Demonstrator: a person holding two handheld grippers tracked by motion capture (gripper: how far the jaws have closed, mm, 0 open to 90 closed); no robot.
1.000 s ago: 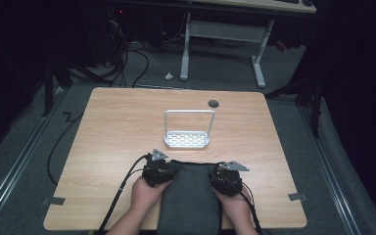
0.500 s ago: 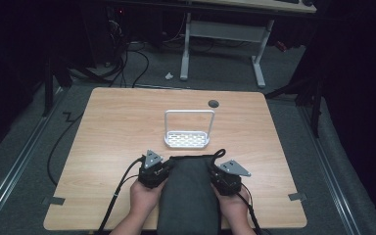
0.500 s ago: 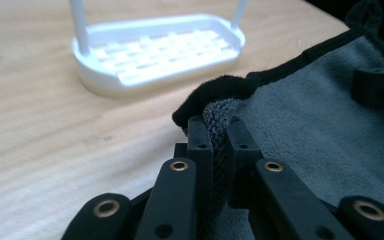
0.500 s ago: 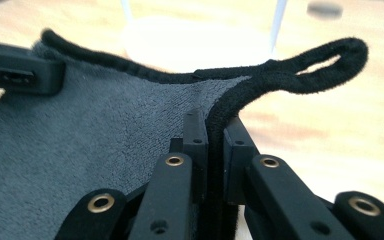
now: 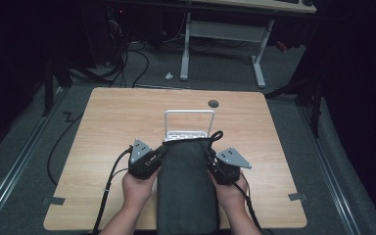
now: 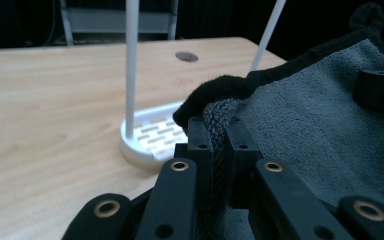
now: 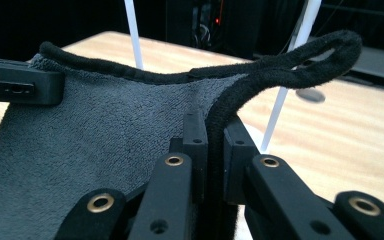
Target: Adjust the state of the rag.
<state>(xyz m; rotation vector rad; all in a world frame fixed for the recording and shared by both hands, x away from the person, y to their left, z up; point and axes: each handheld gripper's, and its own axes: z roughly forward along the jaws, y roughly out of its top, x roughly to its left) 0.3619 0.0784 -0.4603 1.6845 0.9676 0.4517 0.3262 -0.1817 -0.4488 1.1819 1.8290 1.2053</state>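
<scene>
Fingers (image 6: 200,145) of the left gripper (image 5: 146,161) clamped on one top corner of a dark grey towel (image 5: 187,186); right gripper (image 5: 223,167) pinching the other corner (the hanging loop (image 7: 325,52) just beyond). Towel stretched between both, held above the tabletop (image 5: 107,127), just before a white rack (image 5: 188,128).

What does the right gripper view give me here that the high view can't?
Right gripper view: the right gripper has its jaws pinched on the towel's black hem just below the hanging loop. High view: both hands, the left gripper, the whole table and the towel's length. Both: the towel and the white rack.
</scene>
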